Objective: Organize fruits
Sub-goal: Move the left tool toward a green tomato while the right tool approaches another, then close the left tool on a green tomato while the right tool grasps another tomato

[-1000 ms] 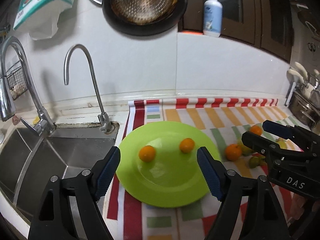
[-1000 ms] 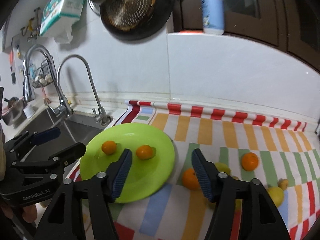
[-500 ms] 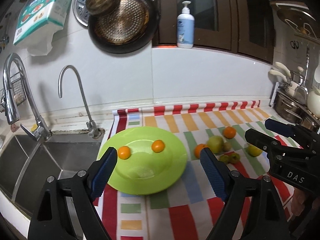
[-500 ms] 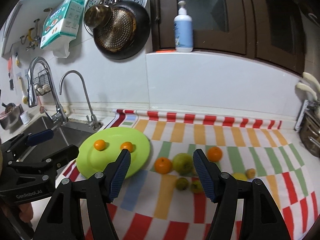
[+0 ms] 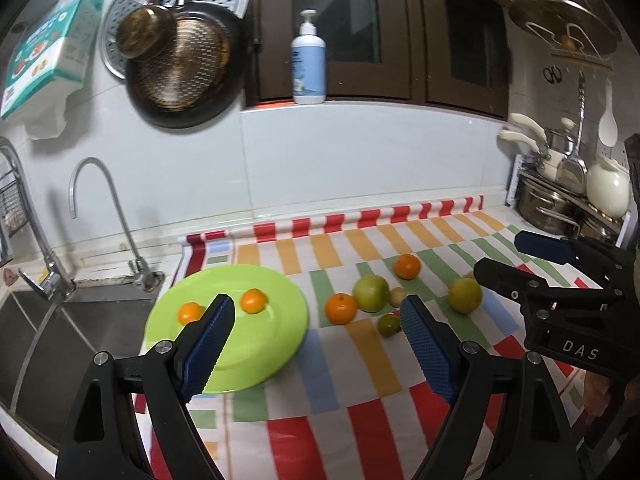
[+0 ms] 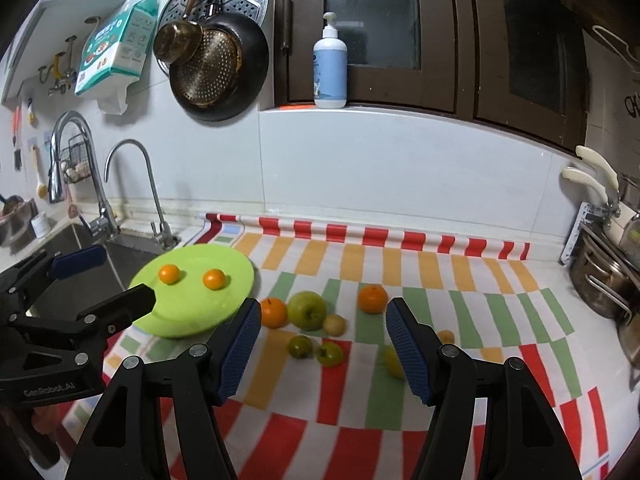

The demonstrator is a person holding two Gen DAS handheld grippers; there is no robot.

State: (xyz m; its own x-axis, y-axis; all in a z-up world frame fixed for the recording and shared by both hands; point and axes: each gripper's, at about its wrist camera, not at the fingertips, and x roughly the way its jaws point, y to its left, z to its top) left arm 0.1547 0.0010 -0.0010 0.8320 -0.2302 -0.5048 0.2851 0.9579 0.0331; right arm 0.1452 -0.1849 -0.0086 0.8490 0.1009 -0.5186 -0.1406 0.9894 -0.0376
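A lime green plate (image 5: 260, 344) (image 6: 176, 312) lies on the striped mat beside the sink and holds two small oranges (image 5: 253, 301) (image 6: 214, 279). On the mat to its right lie two more oranges (image 5: 341, 308) (image 6: 372, 299), a green apple (image 5: 371, 298) (image 6: 307, 310) and several small green and yellow fruits (image 6: 330, 353). My left gripper (image 5: 316, 344) is open and empty, held back above the plate's near right edge. My right gripper (image 6: 322, 344) is open and empty, held back above the small fruits.
A steel sink (image 5: 60, 328) with two faucets (image 5: 136, 256) lies left of the plate. Pots and a rack (image 5: 560, 204) stand at the right end of the counter. Pans (image 6: 216, 68) and a soap bottle (image 6: 330, 68) are on the wall and ledge behind.
Both grippers have pulled back and up from the plate, so the view has widened to show the whole mat and the loose fruits. Both stay open and empty.
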